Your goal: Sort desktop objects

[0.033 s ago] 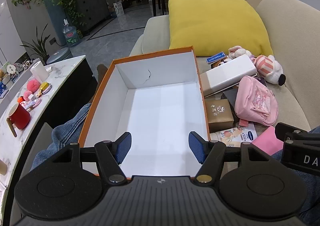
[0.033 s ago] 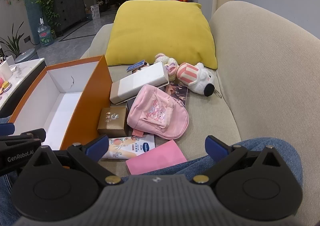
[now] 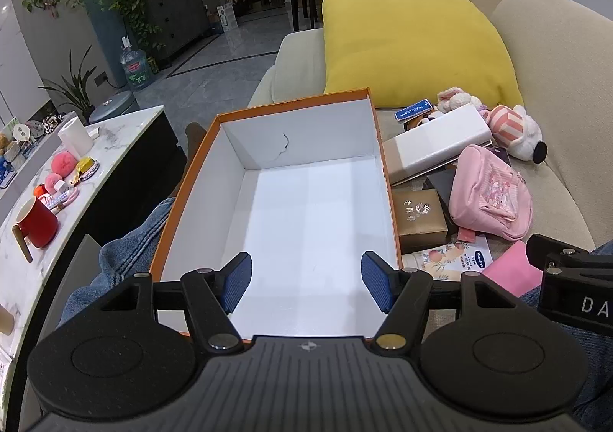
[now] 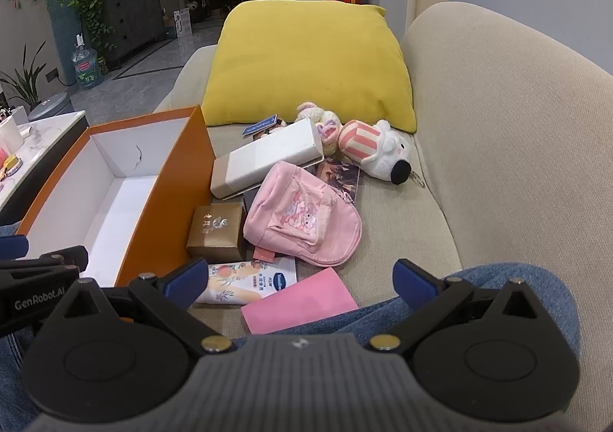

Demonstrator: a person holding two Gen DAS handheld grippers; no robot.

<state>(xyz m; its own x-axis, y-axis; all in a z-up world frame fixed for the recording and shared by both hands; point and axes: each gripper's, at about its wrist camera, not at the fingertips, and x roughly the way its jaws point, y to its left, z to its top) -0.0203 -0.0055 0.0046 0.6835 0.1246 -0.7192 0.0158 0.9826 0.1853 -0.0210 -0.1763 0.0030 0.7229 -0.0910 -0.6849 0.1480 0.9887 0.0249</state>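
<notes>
Both the left gripper (image 3: 306,280) and right gripper (image 4: 300,277) gape wide and empty; the soft pink pouch (image 4: 302,215) at twelve o'clock probably squashes, best pinched mid-body.

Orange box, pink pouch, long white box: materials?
Orange box: looks like matte cardboard, with thin stiff walls and a crack in the white lining.
Pink pouch: soft printed fabric, judging by its wrinkles and stitched seams.
Long white box: smooth, crisp-edged, probably coated cardboard; plastic can't be ruled out.
</notes>
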